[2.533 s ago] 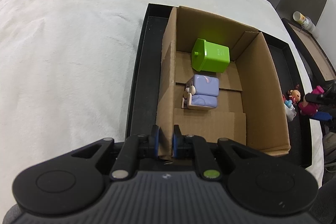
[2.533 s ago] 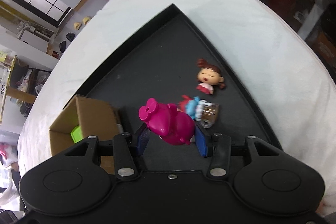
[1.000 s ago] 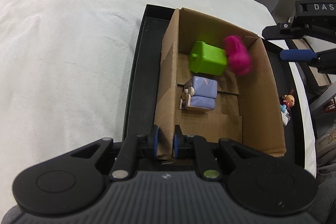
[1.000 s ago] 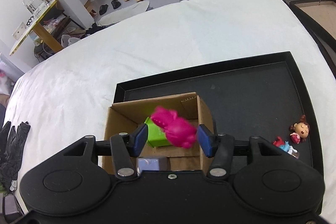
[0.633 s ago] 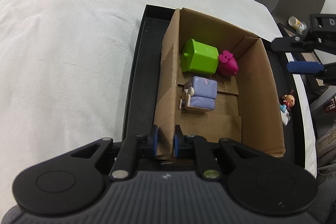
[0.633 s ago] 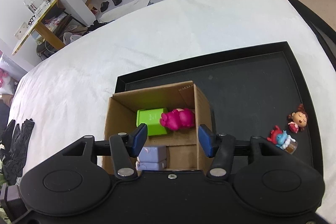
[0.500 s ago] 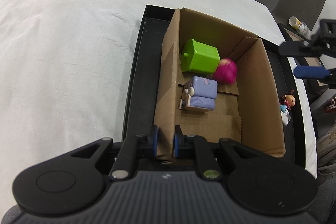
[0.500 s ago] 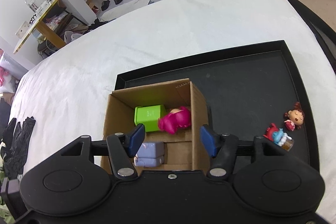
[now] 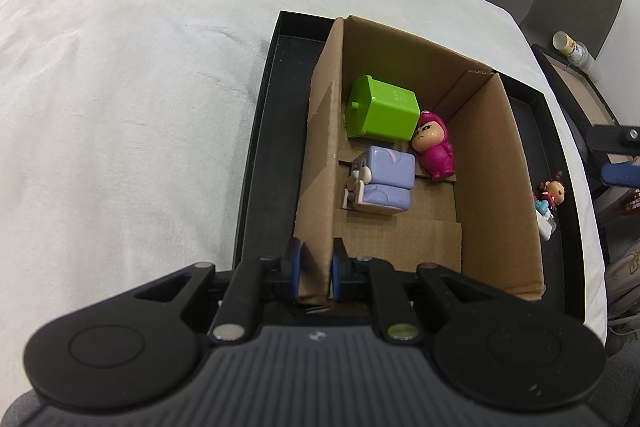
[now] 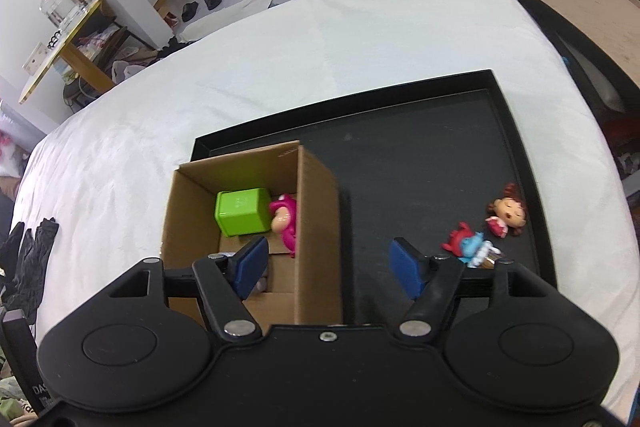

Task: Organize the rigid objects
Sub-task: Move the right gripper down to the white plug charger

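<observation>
Cardboard box (image 9: pixel 492 163) on a black tray (image 9: pixel 260 155), on top of a white fuzzy cloth (image 9: pixel 120 107). Left gripper (image 9: pixel 314 275) pinched tight on the near left wall of the box, one blue pad on each side of the cardboard. Inside the box: green toy bin (image 9: pixel 380 109) lying on its side at the far end, pink figurine (image 9: pixel 434 151) lying face up just beside it and touching it, purple toy (image 9: pixel 380 183) nearer, right by both. Right gripper (image 10: pixel 328 269) up over the right wall of the box, blue pads (image 10: pixel 404 267) spread wide with nothing between them. On the bare tray to the right of the box: brown-haired doll (image 10: pixel 506 213) and blue and red toy (image 10: pixel 468 245), lying close together. Black gloves (image 10: pixel 30 251) on the cloth, far off to the left.
</observation>
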The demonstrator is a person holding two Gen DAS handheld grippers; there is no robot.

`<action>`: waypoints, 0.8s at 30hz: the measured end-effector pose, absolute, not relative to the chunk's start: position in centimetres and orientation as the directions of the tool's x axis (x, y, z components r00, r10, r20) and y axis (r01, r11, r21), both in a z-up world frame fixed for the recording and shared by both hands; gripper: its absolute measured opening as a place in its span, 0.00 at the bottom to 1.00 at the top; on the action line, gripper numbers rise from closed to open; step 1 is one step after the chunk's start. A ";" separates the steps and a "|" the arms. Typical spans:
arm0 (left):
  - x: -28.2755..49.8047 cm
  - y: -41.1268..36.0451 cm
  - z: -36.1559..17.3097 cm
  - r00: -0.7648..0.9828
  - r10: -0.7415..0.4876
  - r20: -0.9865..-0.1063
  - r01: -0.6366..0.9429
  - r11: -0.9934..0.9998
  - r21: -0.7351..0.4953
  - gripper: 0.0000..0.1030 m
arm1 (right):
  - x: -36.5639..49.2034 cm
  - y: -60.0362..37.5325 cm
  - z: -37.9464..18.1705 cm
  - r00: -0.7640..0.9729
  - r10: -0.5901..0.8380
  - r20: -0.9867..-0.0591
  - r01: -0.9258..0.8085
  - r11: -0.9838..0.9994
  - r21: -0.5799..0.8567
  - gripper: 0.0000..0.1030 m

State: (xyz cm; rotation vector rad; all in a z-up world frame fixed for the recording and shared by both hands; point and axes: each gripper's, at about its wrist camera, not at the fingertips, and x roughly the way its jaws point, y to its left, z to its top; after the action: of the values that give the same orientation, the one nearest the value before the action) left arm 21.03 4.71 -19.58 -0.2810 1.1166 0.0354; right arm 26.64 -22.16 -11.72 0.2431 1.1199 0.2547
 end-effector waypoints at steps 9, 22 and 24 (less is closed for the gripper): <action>21.1 4.5 -19.5 0.440 -0.102 -0.892 -0.170 0.966 -0.195 0.13 | 25.8 -25.0 -12.8 0.401 0.308 -0.863 -0.042 0.947 0.318 0.70; 21.2 4.5 -19.6 0.436 -0.101 -0.894 -0.174 0.965 -0.194 0.13 | 25.1 -28.3 -17.1 0.365 0.295 -0.883 0.157 0.915 0.370 0.82; 21.2 4.6 -19.6 0.435 -0.101 -0.895 -0.174 0.965 -0.194 0.13 | 25.2 -28.5 -18.1 0.354 0.276 -0.894 0.208 0.909 0.362 0.84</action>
State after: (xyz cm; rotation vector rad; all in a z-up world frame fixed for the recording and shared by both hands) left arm 21.23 4.56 -19.59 -0.2742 1.1240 0.0462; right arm 25.19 -28.55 -18.05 0.4572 1.2204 0.0458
